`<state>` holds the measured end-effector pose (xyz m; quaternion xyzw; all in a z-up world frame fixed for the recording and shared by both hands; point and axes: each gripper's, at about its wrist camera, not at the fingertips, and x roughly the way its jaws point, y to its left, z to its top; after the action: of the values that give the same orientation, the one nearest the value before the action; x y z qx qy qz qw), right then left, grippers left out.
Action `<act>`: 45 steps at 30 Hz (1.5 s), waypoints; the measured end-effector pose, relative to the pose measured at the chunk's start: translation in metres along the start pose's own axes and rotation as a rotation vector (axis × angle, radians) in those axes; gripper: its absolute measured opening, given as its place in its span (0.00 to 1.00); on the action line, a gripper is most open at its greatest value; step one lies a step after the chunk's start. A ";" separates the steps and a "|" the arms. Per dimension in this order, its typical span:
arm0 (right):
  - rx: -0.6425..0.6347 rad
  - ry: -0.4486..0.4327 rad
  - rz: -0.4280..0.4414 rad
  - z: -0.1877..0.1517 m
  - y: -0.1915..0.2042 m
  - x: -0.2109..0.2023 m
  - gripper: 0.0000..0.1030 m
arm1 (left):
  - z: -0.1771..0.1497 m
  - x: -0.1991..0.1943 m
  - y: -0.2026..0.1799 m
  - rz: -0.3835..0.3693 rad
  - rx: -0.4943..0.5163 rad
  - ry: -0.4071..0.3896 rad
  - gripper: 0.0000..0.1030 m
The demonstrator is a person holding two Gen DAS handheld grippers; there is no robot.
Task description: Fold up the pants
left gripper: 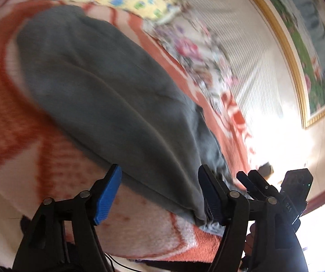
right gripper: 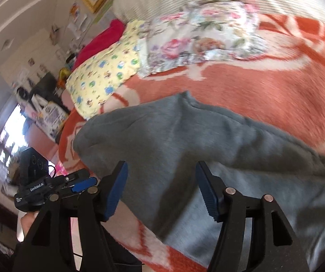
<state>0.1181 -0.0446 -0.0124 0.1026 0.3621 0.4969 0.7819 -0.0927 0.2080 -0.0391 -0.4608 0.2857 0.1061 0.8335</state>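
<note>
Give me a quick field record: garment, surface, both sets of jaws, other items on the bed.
garment: grey pants, folded over on themselves, lying flat
surface: orange and white blanket on a bed
left gripper: jaws apart, over the pants' near edge, not pinching cloth
right gripper: jaws apart above the pants, nothing held
other items: yellow printed pillow beside a floral pillow
wall: gold-framed picture

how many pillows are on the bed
2: a yellow cartoon-print pillow at the far left, and a floral pillow right beside it by the headboard. Others may lie outside both views.
</note>
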 end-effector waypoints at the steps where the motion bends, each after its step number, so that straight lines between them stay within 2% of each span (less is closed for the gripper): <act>1: -0.018 0.005 0.003 0.004 0.004 0.004 0.62 | 0.003 -0.005 0.006 0.003 -0.019 -0.015 0.70; 11: -0.170 0.079 0.051 0.052 0.053 0.062 0.63 | 0.027 -0.031 0.060 0.040 -0.162 -0.104 0.72; 26: -0.434 0.252 0.165 0.113 0.128 0.185 0.63 | 0.062 -0.028 0.099 0.089 -0.286 -0.165 0.72; 32: -0.545 0.358 0.219 0.127 0.160 0.242 0.63 | 0.065 -0.030 0.111 0.097 -0.334 -0.209 0.72; 34: -0.565 0.389 0.236 0.132 0.169 0.260 0.63 | 0.067 -0.030 0.112 0.107 -0.334 -0.222 0.75; 43: -0.672 0.486 0.246 0.135 0.202 0.326 0.63 | 0.076 -0.026 0.121 0.107 -0.386 -0.261 0.79; 45: -0.680 0.513 0.263 0.134 0.204 0.338 0.63 | 0.076 -0.025 0.120 0.108 -0.393 -0.272 0.82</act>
<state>0.1466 0.3686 0.0333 -0.2416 0.3441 0.6924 0.5863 -0.1365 0.3396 -0.0783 -0.5794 0.1691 0.2653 0.7519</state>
